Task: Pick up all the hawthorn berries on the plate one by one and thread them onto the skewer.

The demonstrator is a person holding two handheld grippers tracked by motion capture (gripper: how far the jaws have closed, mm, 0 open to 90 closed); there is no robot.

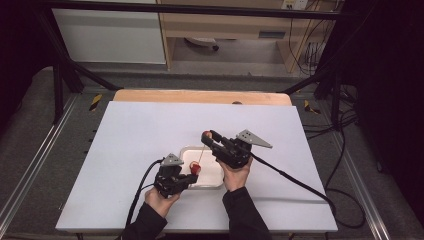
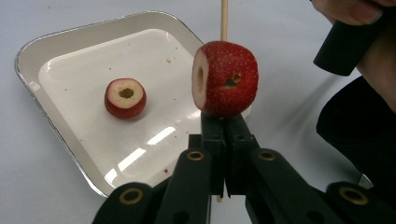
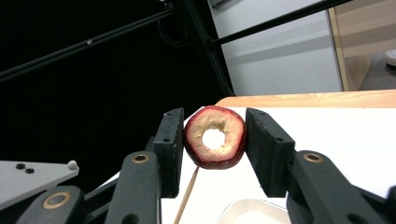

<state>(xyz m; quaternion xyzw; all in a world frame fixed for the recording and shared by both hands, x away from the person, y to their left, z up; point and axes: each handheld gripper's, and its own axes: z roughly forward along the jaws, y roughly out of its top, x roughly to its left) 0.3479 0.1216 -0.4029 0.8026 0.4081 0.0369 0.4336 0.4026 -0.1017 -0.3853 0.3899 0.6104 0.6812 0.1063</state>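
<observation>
The fruit piece on the skewer (image 2: pixel 225 78) is red with pale speckles and a cream cut face, and the skewer (image 2: pixel 224 19) is light tan. The piece in the tray (image 2: pixel 125 98) is red around a cream, dark-centred face, while the tray (image 2: pixel 32 51) is silver-rimmed and white inside. The ring-shaped piece (image 3: pixel 215 136) is dark red with a tan cut face, between black jaws, above the white table (image 1: pixel 135 130) with its far wooden edge.

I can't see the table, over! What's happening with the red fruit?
Left gripper shut on stick, threaded fruit above. Right gripper shut on cored fruit near stick's tip. Nothing in the way.
</observation>
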